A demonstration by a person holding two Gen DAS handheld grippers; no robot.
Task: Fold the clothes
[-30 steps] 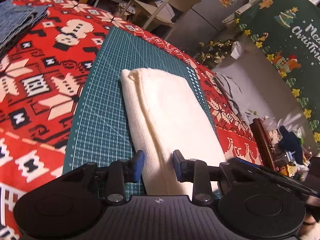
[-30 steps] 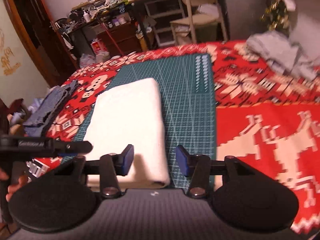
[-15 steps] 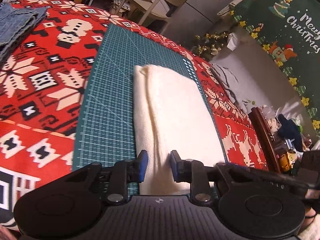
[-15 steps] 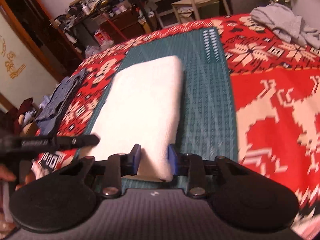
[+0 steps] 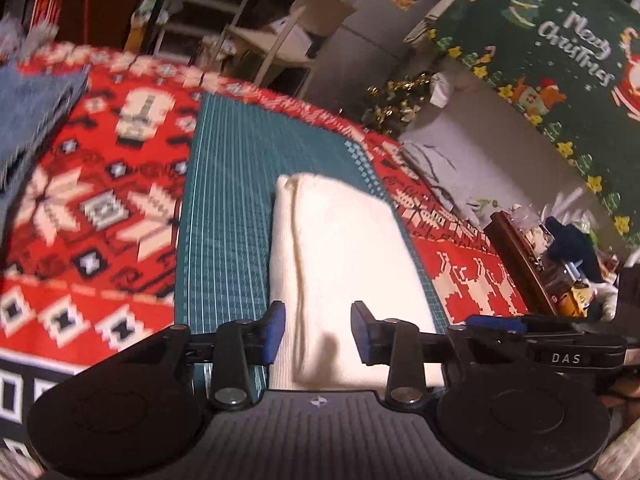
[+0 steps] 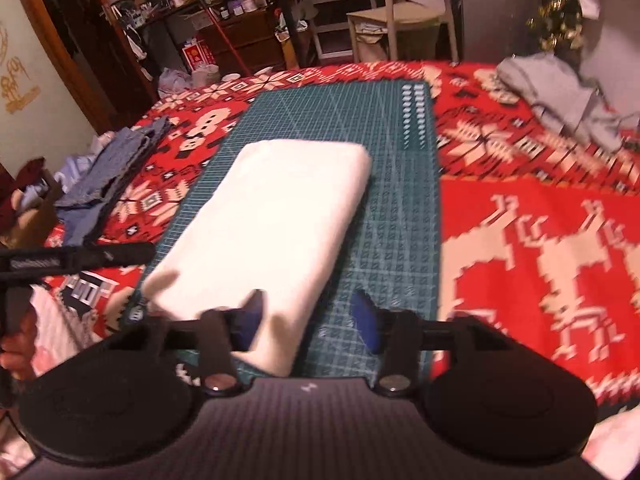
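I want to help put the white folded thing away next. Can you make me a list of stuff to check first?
1. Cream garment folded into a tidy rectangle: ok.
2. Garment lying flat on the green cutting mat, not hanging off it: ok.
3. Left gripper let go: ok. Its jaws have just been opening, and the fingers stand apart from the cloth's near end, which shows between them.
4. Right gripper let go: ok. Its jaws have just been opening, over the garment's near corner.
5. Room on the red blanket to set it down: ok on the right side; a denim pile sits on the left.
6. Folded layers underneath even: cannot tell, hidden.
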